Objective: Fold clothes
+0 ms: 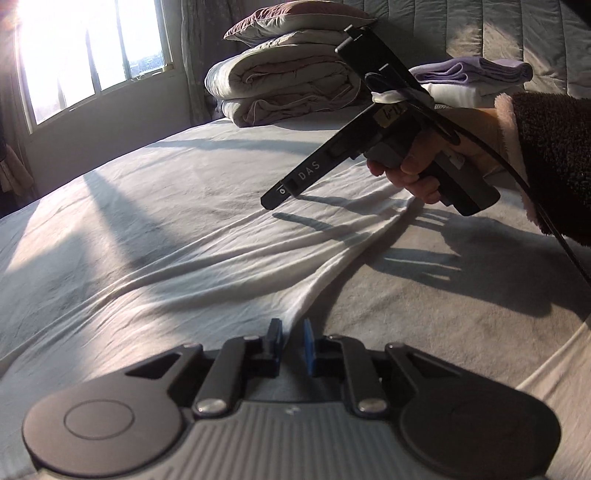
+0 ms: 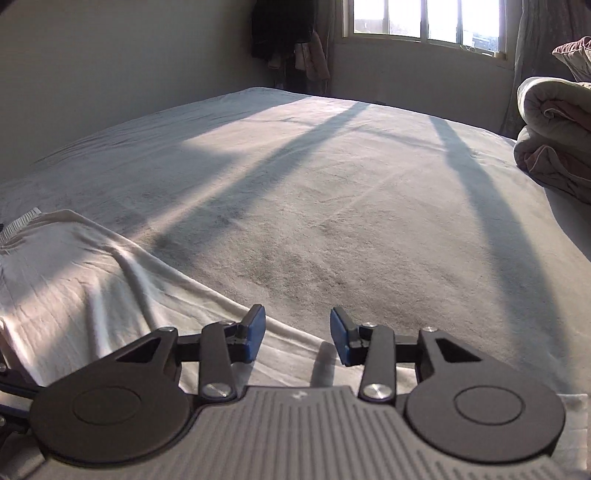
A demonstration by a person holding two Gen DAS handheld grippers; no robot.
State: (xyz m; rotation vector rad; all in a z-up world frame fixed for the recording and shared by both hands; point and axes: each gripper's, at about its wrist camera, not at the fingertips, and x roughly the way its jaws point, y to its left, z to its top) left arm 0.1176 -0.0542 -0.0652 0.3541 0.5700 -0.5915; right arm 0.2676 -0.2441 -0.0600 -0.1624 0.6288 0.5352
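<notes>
A white garment lies spread over the grey bed cover. One ridge of it runs from under the person's hand down into my left gripper. That gripper is shut on the fabric, its blue pads nearly together. In the right wrist view the garment lies at the lower left, with a ribbed edge at the far left. My right gripper hovers open just over the garment's border, with nothing between its pads. A hand holds that tool above the cloth.
Folded quilts with a pillow on top stand at the bed's far end, next to folded lilac and white clothes. A bright window is on the left. Dark clothes hang in the corner. Bare bed cover stretches ahead.
</notes>
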